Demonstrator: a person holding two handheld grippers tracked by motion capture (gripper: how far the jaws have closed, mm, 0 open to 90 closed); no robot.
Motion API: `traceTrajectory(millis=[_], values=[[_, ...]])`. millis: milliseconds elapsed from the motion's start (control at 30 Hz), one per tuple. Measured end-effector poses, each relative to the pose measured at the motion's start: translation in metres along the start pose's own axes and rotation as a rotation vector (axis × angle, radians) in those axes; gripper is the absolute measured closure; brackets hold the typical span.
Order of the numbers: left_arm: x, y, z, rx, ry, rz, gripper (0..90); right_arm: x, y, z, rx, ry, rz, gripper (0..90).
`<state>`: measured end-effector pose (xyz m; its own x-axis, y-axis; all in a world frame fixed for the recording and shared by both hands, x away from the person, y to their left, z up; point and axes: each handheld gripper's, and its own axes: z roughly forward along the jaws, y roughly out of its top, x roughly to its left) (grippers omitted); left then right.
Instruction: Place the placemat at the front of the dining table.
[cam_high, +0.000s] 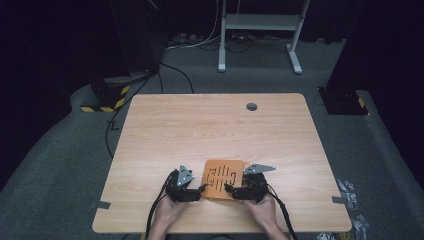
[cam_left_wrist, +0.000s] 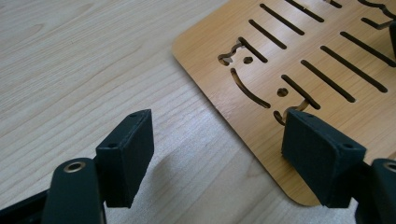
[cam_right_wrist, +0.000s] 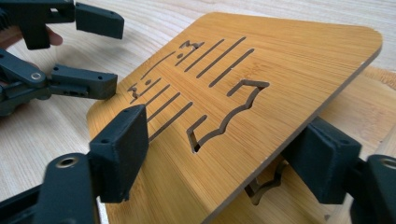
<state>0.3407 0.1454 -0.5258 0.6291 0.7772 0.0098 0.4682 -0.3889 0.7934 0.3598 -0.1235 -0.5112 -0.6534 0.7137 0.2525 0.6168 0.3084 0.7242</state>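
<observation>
Presently, findings as follows.

Item under work: a thin bamboo panel (cam_high: 223, 179) with cut slots and a cat-shaped outline, lying near the front edge of the bench (cam_high: 215, 125), between the two hands.

Second panel: in the right gripper view a like piece (cam_right_wrist: 266, 186) with a matching cut-out lies beneath the lifted one; its full extent cannot be made out.

Left gripper (cam_high: 186, 191): fingers (cam_left_wrist: 128, 154) spread apart, holding nothing. One stands over bare bench, the other (cam_left_wrist: 317, 156) over the panel's near corner; whether it touches the panel cannot be told.

Right gripper (cam_high: 245, 190): fingers (cam_right_wrist: 119, 149) parted on either side of the panel's raised edge, one above the face, the other (cam_right_wrist: 322, 156) below the rim. They are not visibly clamped on it; contact on the underside cannot be confirmed.

Panel attitude: tilted, right-hand edge raised off the piece below, far-left corner low toward the bench.

Done, by judgement: both grippers brought to the panel; one edge lifted clear.

Outstanding, by judgement: a firm grip is not yet established, and the panel is neither fully lifted nor separated from the lower piece.

Risk: the thin edge may slip from unclosed fingers.
</observation>
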Motion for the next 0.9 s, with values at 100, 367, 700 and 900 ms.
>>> traceTrajectory(millis=[100, 367, 700, 900], values=[[0.001, 0.0, 0.0, -0.001, -0.005, -0.001, 25.2, 0.001, 0.001, -0.004, -0.015, 0.014, 0.004, 28.4], [0.0, 0.0, -0.001, -0.009, 0.01, 0.005, 25.3, 0.004, 0.004, -0.009, -0.045, 0.018, -0.006, 30.7], [0.001, 0.001, 0.001, -0.006, 0.025, -0.025, 28.6, 0.009, 0.013, -0.016, -0.099, 0.042, -0.007, 34.1], [-0.006, 0.006, 0.008, 0.034, 0.014, -0.017, 30.1, 0.011, 0.017, -0.019, -0.112, 0.045, -0.015, 35.1]])
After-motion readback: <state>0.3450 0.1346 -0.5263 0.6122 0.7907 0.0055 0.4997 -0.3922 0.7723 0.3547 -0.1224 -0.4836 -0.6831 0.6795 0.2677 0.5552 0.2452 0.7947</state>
